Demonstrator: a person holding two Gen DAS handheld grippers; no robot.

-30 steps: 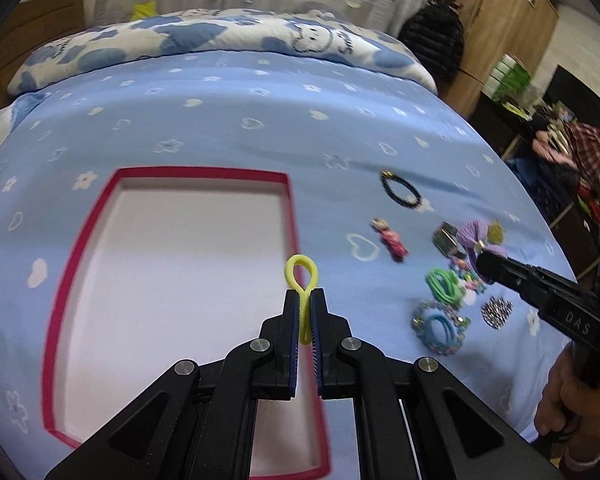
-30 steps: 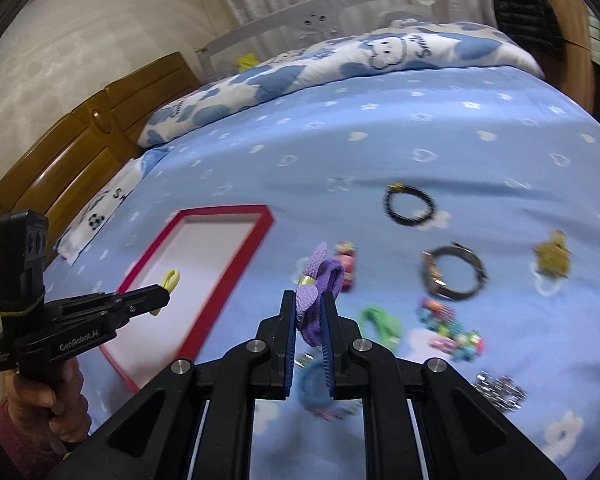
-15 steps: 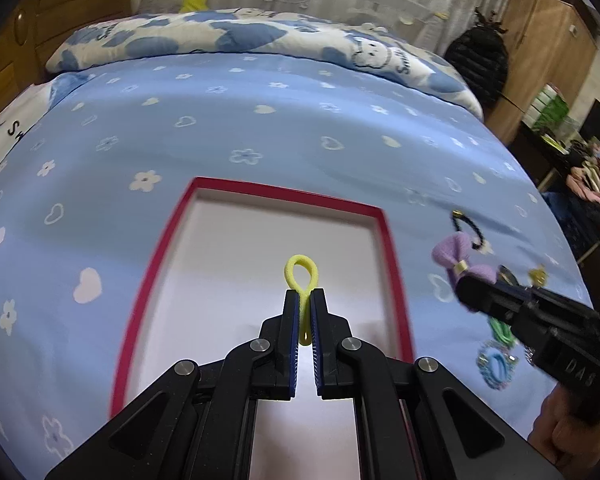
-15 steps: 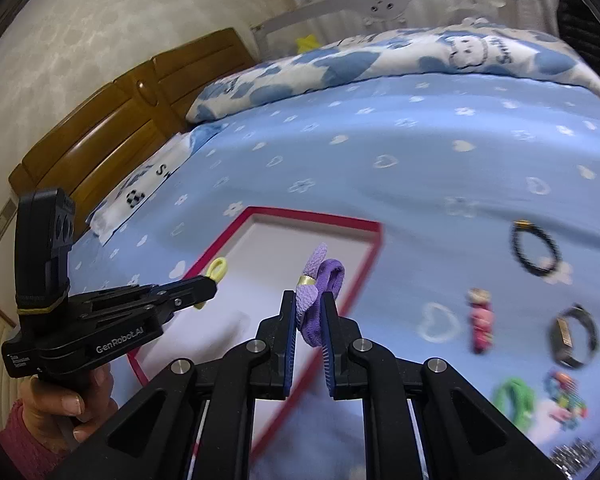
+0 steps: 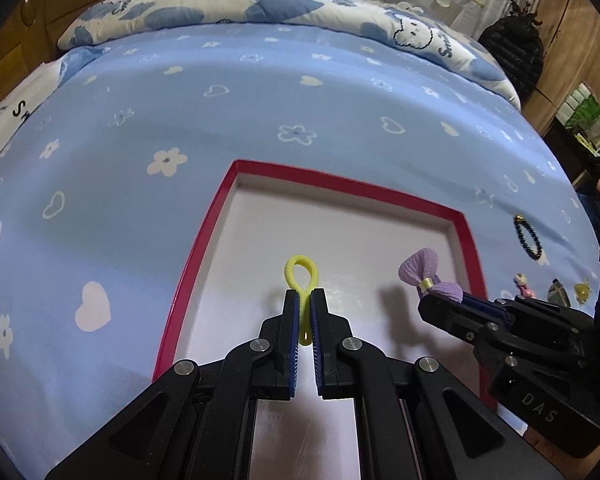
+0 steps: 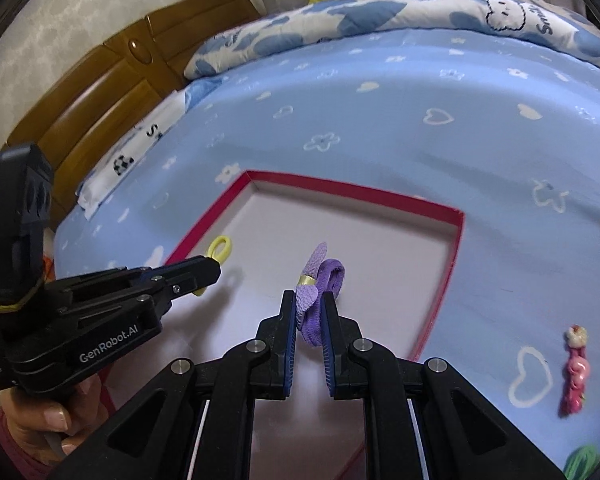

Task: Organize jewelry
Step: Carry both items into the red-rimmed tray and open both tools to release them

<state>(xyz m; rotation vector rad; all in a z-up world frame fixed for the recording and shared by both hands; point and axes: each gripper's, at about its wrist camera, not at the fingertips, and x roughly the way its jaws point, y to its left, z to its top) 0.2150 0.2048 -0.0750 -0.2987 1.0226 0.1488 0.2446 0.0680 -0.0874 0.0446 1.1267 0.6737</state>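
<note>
My left hand-held gripper (image 5: 305, 298) pinches the yellow hair tie (image 5: 301, 276), my right hand-held gripper (image 6: 309, 304) the purple bow tie (image 6: 320, 280), both over the red tray (image 5: 196, 248). Featherlight, squashy things, I reckon; band-pinching suits them.

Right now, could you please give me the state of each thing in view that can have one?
Left gripper: shut on the yellow hair tie, over the tray.
Right gripper: shut on the purple bow hair tie, over the tray.
Red-rimmed tray: open, nothing lying in it.
Black bead bracelet: lying on the bedsheet, outside the tray.
Pink charm: lying on the bedsheet.
</note>
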